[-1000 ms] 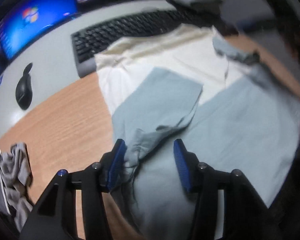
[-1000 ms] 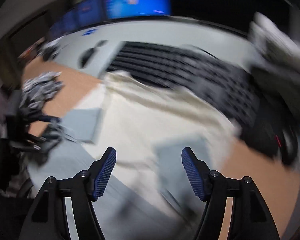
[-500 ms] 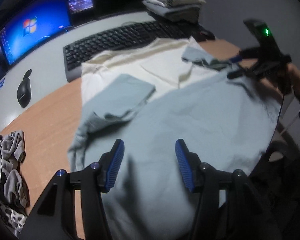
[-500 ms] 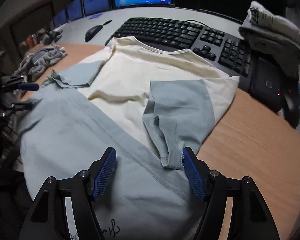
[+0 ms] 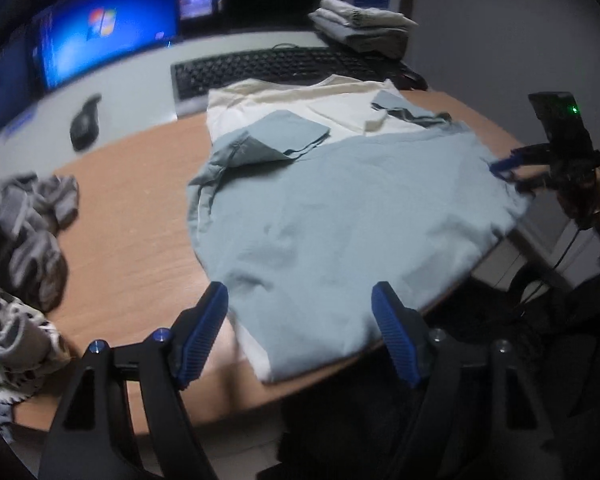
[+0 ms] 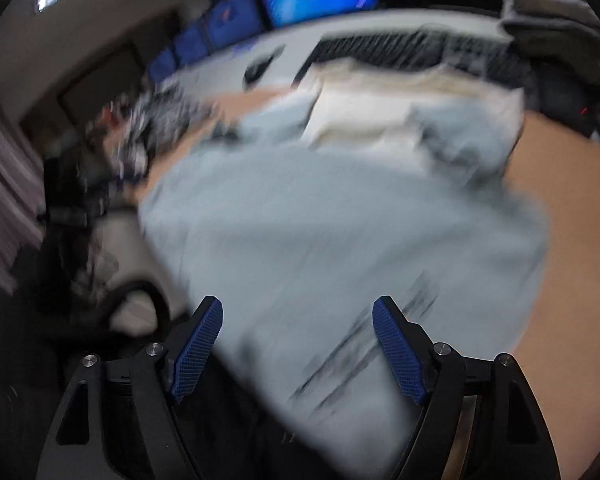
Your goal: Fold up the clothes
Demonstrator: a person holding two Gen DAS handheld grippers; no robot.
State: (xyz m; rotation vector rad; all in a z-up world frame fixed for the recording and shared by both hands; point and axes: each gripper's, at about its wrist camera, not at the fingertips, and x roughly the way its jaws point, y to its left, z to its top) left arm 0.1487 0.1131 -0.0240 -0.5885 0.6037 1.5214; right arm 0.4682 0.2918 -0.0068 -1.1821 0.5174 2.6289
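A pale blue and cream T-shirt (image 5: 340, 208) lies spread on the wooden table (image 5: 128, 208), both blue sleeves folded in over the cream chest. Its hem hangs at the near table edge. My left gripper (image 5: 300, 332) is open and empty, just above the near hem. My right gripper (image 6: 298, 344) is open and empty, over the shirt's lower part (image 6: 340, 240); that view is motion-blurred. In the left wrist view the right gripper (image 5: 512, 168) shows at the shirt's right edge.
A black keyboard (image 5: 276, 68) lies behind the shirt, a mouse (image 5: 85, 122) to its left, and lit monitors (image 5: 108, 44) behind. Folded clothes (image 5: 364, 28) are stacked at the back right. A heap of grey garments (image 5: 24, 240) lies at the left.
My left gripper let go of the left sleeve and drew back toward the near hem. My right gripper pulled back from the right sleeve toward the shirt's lower edge and is still moving.
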